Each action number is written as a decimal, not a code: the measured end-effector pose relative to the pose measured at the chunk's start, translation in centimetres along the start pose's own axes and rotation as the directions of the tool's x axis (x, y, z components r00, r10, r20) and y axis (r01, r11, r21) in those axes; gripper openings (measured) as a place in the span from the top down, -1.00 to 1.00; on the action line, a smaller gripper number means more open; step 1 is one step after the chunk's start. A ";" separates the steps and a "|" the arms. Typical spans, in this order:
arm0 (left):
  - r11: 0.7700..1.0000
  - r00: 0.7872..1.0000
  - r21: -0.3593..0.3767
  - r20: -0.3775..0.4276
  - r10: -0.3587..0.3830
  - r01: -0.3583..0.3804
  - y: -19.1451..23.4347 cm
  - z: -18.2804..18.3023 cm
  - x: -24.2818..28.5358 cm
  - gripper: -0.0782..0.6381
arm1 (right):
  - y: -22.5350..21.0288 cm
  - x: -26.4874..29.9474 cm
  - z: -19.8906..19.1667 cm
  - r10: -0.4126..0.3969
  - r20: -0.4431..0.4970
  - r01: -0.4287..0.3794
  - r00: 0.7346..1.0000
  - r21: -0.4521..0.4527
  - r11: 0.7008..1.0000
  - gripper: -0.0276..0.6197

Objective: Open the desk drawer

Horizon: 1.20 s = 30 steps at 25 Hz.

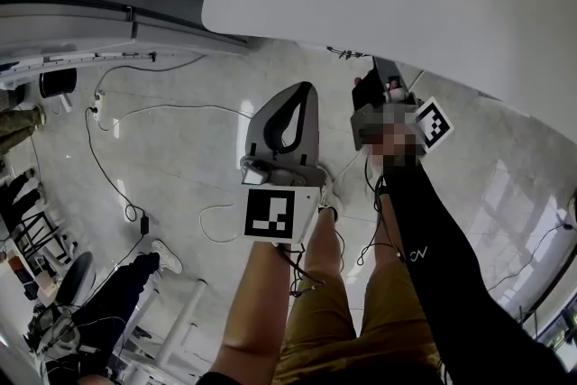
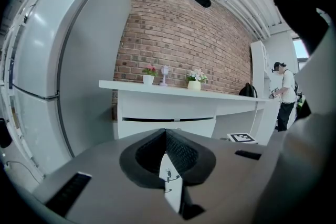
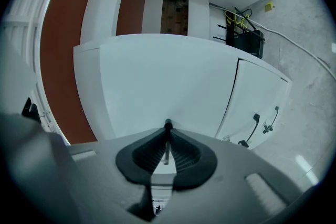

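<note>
Right gripper (image 3: 167,135) jaws clamp a dark handle (image 3: 167,124) on the smooth white drawer (image 3: 157,81).
Left gripper (image 2: 166,137) jaws closed, empty; black cables (image 1: 110,178) snake across the glossy floor (image 1: 189,158).

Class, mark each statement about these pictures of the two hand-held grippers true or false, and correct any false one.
1. The right gripper is shut on a slim dark handle of the white front. True.
2. The left gripper holds a flower pot. False: its jaws are together with nothing between them; the flower pots stand on the far white counter.
3. A brick wall rises behind that counter. True.
4. The panel right of the gripped front has no handles. False: it carries black handles.
</note>
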<state>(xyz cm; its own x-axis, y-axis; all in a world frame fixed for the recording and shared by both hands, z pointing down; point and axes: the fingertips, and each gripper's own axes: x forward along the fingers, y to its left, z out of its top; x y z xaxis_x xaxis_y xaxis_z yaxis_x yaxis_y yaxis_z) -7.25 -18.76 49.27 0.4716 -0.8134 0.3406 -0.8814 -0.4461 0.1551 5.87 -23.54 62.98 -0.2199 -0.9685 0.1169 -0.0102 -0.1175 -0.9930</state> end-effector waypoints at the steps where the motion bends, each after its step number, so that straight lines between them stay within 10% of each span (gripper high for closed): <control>1: 1.000 1.000 -0.001 0.000 0.002 -0.002 0.1 -0.1 0.0 0.76 | 0.0 0.0 0.0 0.000 0.001 0.000 1.000 0.001 1.000 0.82; 30: 1.000 1.000 -0.014 -0.002 0.008 -0.008 0.8 -0.4 -2.6 0.76 | 0.4 -2.1 -1.5 0.004 -0.012 -0.005 1.000 -0.021 1.000 0.82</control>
<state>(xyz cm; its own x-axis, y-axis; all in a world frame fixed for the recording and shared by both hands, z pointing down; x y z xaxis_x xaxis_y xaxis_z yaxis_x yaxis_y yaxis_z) -9.18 -16.79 48.88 0.4643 -0.8164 0.3433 -0.8855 -0.4341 0.1654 4.87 -21.18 62.35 -0.2313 -0.9664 0.1122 -0.0295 -0.1083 -0.9937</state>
